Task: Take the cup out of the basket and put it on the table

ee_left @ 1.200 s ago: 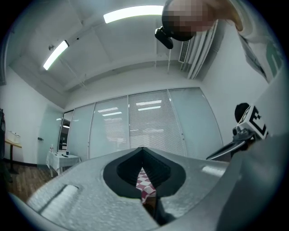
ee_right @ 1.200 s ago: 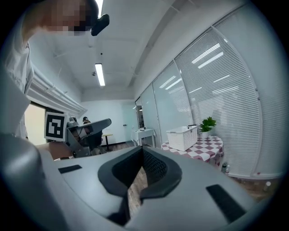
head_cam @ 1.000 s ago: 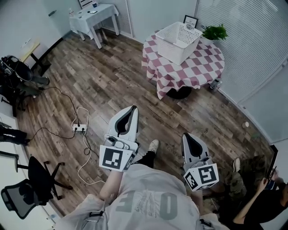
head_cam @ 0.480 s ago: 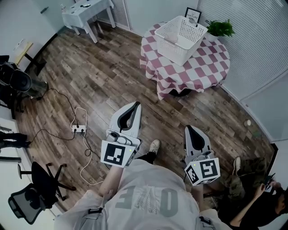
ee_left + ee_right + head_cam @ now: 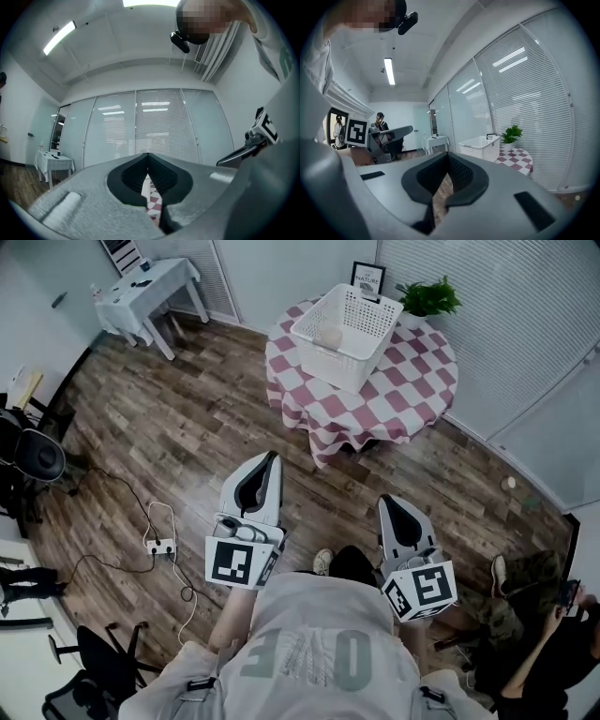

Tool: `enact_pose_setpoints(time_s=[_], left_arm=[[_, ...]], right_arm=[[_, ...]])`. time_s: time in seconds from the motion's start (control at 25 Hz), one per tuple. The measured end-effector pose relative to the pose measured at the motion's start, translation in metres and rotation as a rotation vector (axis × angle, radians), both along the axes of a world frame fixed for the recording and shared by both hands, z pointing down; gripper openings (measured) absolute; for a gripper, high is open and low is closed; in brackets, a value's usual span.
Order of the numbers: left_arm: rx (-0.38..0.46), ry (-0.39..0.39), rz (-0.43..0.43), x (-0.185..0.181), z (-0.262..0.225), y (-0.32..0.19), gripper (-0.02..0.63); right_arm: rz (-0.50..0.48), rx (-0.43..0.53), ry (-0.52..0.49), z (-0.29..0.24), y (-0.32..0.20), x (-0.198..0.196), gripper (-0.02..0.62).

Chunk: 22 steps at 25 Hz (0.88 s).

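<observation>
A white lattice basket (image 5: 345, 322) stands on a round table (image 5: 412, 381) with a red-and-white checked cloth, far ahead of me in the head view. Inside it lies a pale cup (image 5: 328, 336). My left gripper (image 5: 268, 458) and right gripper (image 5: 388, 503) hang over the wooden floor well short of the table. Both are shut with nothing between their jaws. In the right gripper view the basket (image 5: 480, 146) and table (image 5: 516, 159) lie ahead to the right. In the left gripper view only a strip of checked cloth (image 5: 153, 204) shows past the closed jaws.
A potted plant (image 5: 427, 298) and a framed sign (image 5: 367, 278) stand on the table behind the basket. A small white table (image 5: 141, 287) is at the back left. A power strip with cables (image 5: 161, 546) lies on the floor at left. A person (image 5: 534, 634) sits at lower right.
The table and basket have come nearer and shifted left in the head view. Both grippers have stayed shut and empty in front of me.
</observation>
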<state>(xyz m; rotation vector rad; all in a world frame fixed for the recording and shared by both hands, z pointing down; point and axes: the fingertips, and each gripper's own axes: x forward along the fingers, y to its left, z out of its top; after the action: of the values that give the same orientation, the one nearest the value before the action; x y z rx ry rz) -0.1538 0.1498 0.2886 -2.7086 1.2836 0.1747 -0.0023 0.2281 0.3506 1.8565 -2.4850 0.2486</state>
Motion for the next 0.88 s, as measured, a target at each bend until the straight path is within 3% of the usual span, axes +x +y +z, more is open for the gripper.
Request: enact_pose_setpoints(time_s=[0.36,0.6,0.88], left_arm=[[-0.056,-0.002,0.033,0.029,0.022,-0.033,0.003],[-0.128,-0.012,0.053,0.067,0.041,-0.091,0.005],[-0.062,-0.014,0.083,0.134,0.011,-0.177,0.005]], right_arm=[[-0.013,-0.028,-0.004,0.014,-0.046,0.015,0.008],[-0.031,-0.004,0.060,0.010,-0.107,0.043,0.008],[0.013,-0.015,0.075,0.010,-0.180,0.106,0.008]])
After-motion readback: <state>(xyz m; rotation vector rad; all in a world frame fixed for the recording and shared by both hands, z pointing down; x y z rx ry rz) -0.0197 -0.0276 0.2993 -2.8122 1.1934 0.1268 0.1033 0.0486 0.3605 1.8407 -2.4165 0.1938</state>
